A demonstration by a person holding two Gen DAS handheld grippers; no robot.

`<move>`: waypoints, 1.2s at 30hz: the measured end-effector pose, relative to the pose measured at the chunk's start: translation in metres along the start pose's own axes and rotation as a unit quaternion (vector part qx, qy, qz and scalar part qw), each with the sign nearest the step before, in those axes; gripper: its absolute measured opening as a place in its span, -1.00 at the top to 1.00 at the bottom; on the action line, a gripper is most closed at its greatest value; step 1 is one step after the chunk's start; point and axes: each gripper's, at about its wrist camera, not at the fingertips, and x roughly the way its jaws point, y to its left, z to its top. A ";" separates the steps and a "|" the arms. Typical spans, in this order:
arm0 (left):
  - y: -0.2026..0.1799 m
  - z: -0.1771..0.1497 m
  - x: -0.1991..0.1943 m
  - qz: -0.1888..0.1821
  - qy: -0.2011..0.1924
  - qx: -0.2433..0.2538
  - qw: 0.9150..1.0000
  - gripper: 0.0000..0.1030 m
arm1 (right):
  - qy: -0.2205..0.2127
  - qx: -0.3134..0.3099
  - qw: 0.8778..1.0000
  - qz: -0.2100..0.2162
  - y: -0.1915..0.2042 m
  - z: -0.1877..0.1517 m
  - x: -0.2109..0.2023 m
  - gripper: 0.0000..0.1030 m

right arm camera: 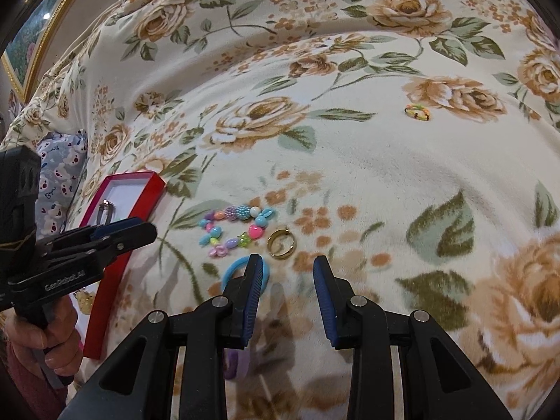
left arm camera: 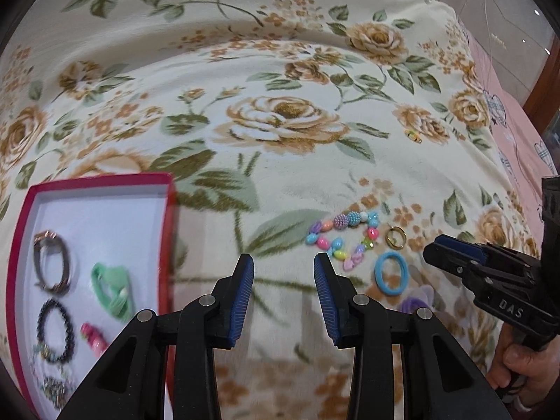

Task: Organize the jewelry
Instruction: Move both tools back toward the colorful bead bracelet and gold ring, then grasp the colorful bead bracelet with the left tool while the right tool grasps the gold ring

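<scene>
Left wrist: round pastel bead bracelet (left arm camera: 344, 239) on plush blanket (left arm camera: 280, 70).

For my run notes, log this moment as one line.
left gripper: open, empty | right gripper: open, empty, near blue ring | red box: holds some pieces | beaded bracelet, gold ring: on blanket

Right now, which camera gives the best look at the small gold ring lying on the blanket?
The right wrist view: the small gold ring lies near frame centre, its whole loop visible just ahead of the open right tool. In the left wrist view the ring sits farther right, smaller, beside the colourful plastic bead bracelet.
</scene>
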 end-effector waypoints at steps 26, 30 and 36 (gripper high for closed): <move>-0.026 0.017 0.066 -0.005 0.030 0.080 0.996 0.88 | 0.024 -0.031 0.999 -0.011 0.008 0.006 0.028 0.37; -0.010 0.011 0.043 -0.012 0.019 0.050 0.998 0.88 | 0.022 -0.054 0.998 -0.026 0.018 0.007 0.037 0.37; 0.000 0.004 0.013 -0.017 -0.006 0.032 0.999 0.88 | 0.010 -0.068 0.997 -0.043 0.024 0.008 0.039 0.55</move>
